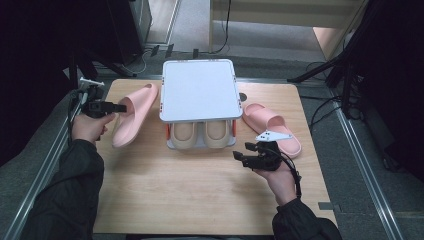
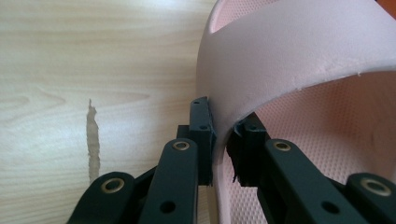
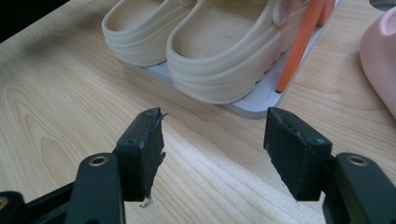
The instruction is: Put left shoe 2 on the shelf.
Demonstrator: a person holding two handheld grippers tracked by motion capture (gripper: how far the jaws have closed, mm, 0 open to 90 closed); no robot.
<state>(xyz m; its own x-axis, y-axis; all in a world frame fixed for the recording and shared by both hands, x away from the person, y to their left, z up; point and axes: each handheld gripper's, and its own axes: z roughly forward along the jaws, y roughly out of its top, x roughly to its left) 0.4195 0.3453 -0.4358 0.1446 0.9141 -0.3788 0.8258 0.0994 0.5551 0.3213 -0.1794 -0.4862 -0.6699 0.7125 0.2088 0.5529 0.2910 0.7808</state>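
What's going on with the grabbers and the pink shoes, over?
Left gripper clamped on left pink slide's strap. Right gripper open over bare table. Right pink slide untouched. Nothing blocking.

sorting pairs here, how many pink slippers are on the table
2. One pink slipper lies left of the white rack, its strap pinched by the left tongs; the other pink slipper lies right of the rack, untouched.
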